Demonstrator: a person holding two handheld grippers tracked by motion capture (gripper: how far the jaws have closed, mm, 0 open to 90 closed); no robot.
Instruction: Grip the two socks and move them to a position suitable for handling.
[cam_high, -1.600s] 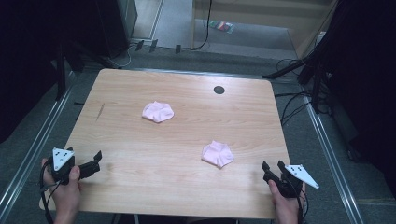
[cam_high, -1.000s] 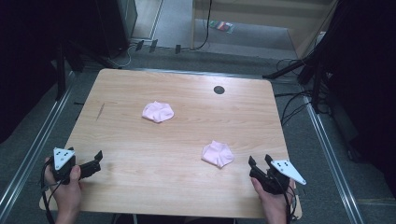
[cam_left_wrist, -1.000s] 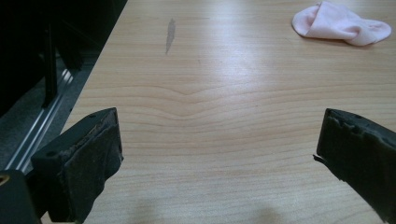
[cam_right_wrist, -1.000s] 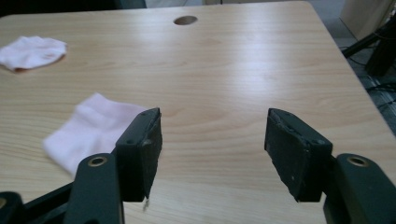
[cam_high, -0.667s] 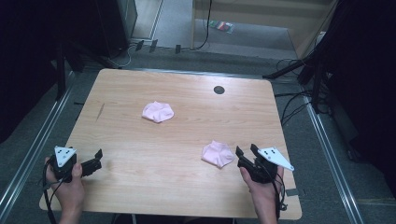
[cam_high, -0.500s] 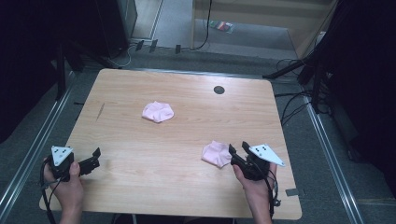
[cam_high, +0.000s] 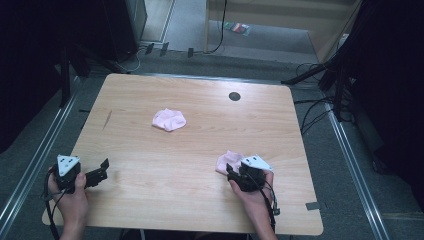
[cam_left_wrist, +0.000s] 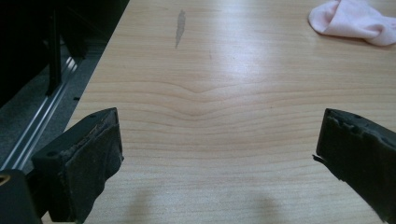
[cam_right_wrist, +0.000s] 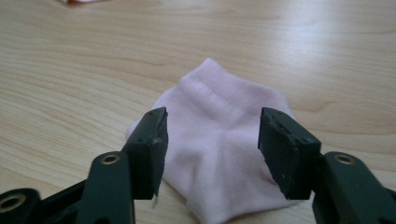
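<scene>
Right gripper (cam_high: 231, 172): positioned at the near right of the wooden table (cam_high: 200, 200), jaws apart and just opened further, straddling the near edge of a pink sock (cam_right_wrist: 224, 158) without pressing it. Left gripper (cam_high: 102, 170): near left edge, jaws wide apart over bare wood. A second pink sock (cam_high: 169, 119) lies farther back, near centre. A dark round hole (cam_high: 234, 96) sits toward the far edge.

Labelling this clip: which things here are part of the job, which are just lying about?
In the job:
near pink sock, between the open right gripper
far pink sock
left gripper, open, idle

Lying about:
black round spot on the table
</scene>
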